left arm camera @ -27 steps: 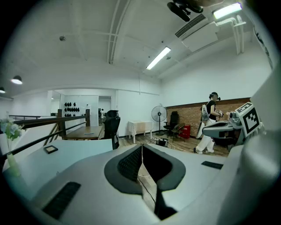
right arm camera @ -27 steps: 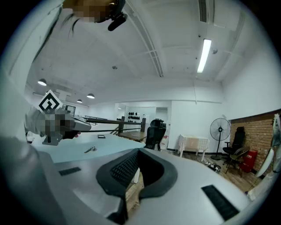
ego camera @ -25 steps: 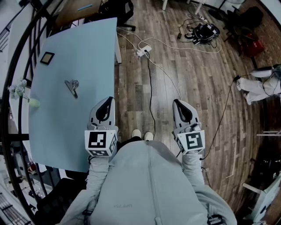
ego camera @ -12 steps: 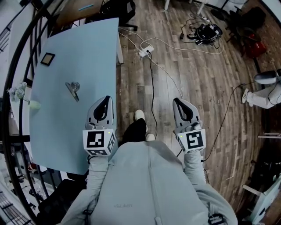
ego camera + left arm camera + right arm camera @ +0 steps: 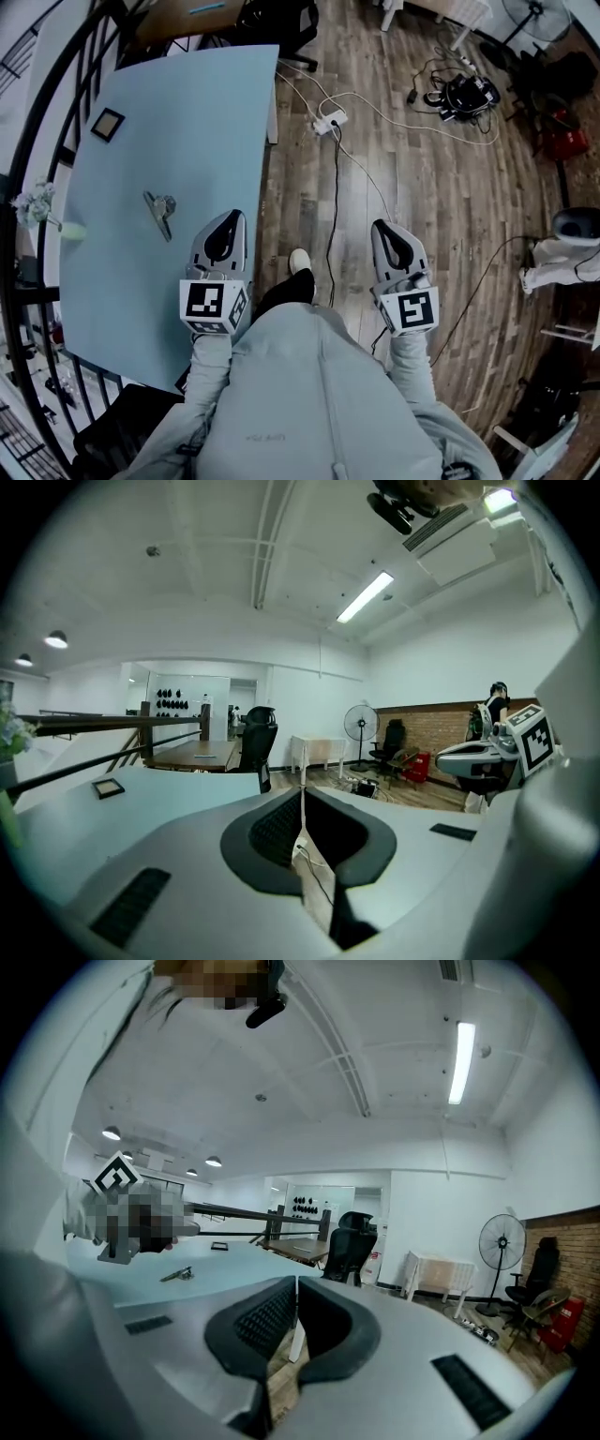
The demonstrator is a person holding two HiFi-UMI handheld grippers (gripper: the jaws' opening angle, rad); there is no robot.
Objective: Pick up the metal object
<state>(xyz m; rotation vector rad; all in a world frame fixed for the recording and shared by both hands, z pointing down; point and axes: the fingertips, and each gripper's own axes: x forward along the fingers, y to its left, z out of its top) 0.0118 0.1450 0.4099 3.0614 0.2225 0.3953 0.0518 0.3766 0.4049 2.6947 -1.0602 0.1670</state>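
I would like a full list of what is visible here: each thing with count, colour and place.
table: one, light blue, left in head view
floor: one, brown wood, right half
metal object: one, silver-grey, on the table, near its middle
square frame: one, dark, on the table's far part
power strip: one, white, on the floor
office chair: one, black, beyond the table
shoe: one, light, on the floor
left gripper: one, grey, shut, above the table's right part
right gripper: one, grey, shut, above the floor
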